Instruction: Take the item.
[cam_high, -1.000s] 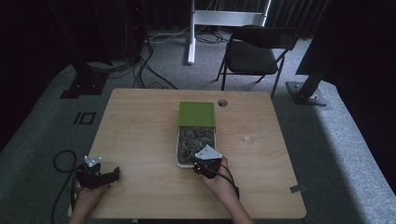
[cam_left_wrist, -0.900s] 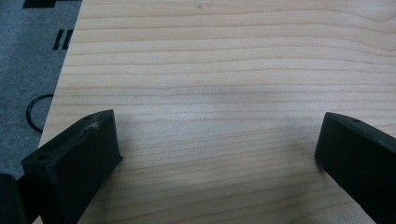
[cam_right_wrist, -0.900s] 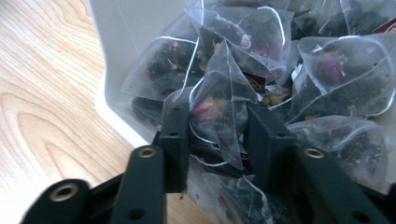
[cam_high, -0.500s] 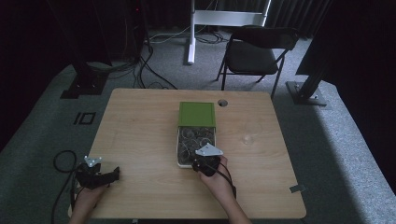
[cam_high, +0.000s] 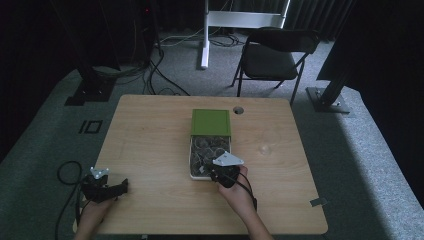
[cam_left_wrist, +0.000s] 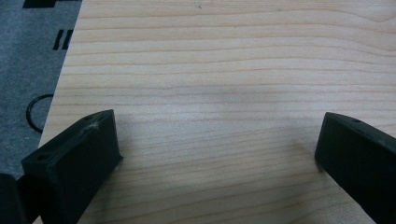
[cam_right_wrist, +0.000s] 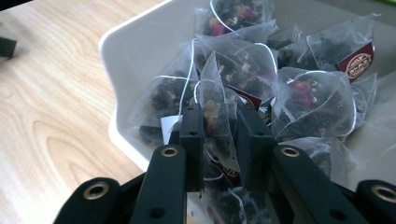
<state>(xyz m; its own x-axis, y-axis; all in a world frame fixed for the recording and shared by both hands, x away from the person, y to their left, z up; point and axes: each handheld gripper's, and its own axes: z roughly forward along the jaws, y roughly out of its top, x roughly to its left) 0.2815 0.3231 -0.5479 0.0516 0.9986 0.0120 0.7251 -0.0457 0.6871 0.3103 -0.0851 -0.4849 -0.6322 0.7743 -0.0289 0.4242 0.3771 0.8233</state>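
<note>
A white box of pyramid tea bags lies mid-table, its green lid at the far end. My right gripper is at the box's near end. In the right gripper view its jaws stand close together on one tea bag, pinched near its top, among several others inside the box's wall. My left gripper rests by the table's near left corner. Its jaws are open wide over bare wood, with nothing between them.
A small clear object lies right of the box, and a round cable hole sits near the table's far edge. A folding chair stands beyond the table. A black cable loops on the floor at the left.
The right gripper has shifted very slightly at the near end of the box. The left gripper has stayed in place.
</note>
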